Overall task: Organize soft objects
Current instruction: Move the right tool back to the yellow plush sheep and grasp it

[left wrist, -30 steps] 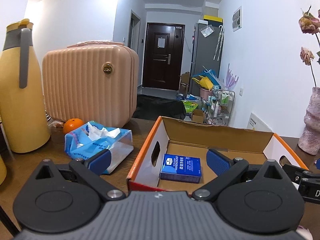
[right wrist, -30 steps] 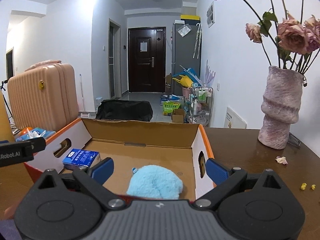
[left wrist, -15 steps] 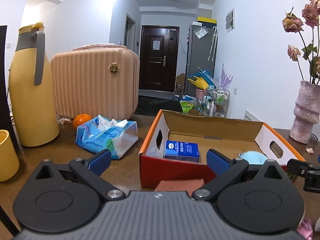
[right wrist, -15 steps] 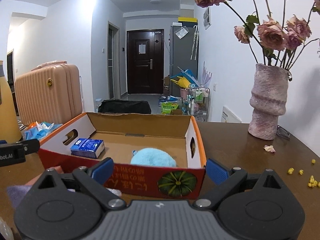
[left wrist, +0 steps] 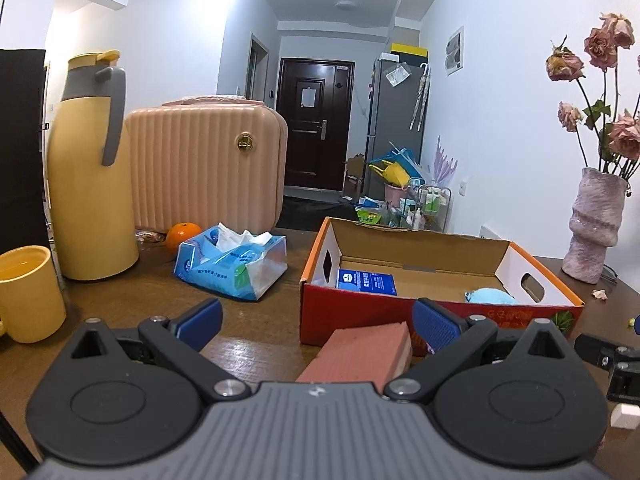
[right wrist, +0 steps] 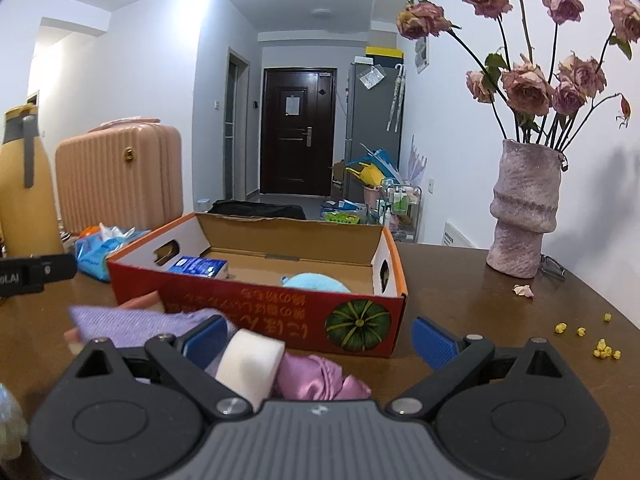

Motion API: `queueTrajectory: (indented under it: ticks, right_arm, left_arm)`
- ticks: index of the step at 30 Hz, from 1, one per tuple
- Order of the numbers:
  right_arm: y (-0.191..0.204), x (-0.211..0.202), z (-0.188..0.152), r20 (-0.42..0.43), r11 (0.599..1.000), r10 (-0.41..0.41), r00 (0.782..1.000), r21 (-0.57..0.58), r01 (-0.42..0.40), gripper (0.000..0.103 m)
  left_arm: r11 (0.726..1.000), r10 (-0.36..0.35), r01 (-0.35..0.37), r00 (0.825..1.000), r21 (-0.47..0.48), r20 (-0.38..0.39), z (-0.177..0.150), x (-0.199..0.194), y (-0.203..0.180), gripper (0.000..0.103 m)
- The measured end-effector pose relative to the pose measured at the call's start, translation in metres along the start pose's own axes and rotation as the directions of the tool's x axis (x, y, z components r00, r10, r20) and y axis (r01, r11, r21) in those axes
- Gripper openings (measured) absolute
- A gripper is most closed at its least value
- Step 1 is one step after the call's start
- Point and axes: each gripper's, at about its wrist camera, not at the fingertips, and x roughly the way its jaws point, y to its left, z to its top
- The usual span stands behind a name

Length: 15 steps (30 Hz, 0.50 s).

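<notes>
An open red and orange cardboard box (left wrist: 400,312) (right wrist: 280,312) stands on the brown table. It holds a blue tissue pack (left wrist: 366,281) (right wrist: 198,267) and a light blue plush (left wrist: 490,296) (right wrist: 318,282). My left gripper (left wrist: 316,322) is open and empty; a pink sponge block (left wrist: 360,354) lies between its fingers, in front of the box. My right gripper (right wrist: 320,338) is open and empty over a white sponge (right wrist: 250,360), a purple satin cloth (right wrist: 320,376) and a lilac cloth (right wrist: 140,324).
A blue pack of wipes (left wrist: 232,260), an orange (left wrist: 182,234), a pink case (left wrist: 208,168), a yellow jug (left wrist: 90,168) and a yellow cup (left wrist: 28,292) stand at the left. A vase of dried roses (right wrist: 524,208) stands at the right, with crumbs (right wrist: 592,338) near it.
Both grippers have drawn back from over the box towards the table's near side. The sponge and cloths in front of the box have come into view. Both stay open.
</notes>
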Motion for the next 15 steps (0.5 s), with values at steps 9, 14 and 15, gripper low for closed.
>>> queueTrajectory:
  ticks: [9, 14, 15]
  right_arm:
    - [0.014, -0.030, -0.022, -0.010, 0.999, 0.033, 0.999, -0.010, -0.033, 0.099]
    - [0.021, -0.044, -0.030, -0.013, 0.998, 0.056, 0.998, -0.020, -0.056, 0.099]
    - [0.022, -0.047, -0.031, -0.014, 0.998, 0.064, 0.998, -0.017, -0.065, 0.100]
  left_arm:
    - [1.000, -0.006, 0.006, 1.000, 0.015, 0.000, -0.012, -0.027, 0.008, 0.103]
    - [1.000, -0.016, 0.016, 1.000, 0.012, -0.011, -0.019, -0.040, 0.015, 0.103]
    - [1.000, -0.017, 0.017, 1.000, 0.013, -0.015, -0.020, -0.042, 0.016, 0.103]
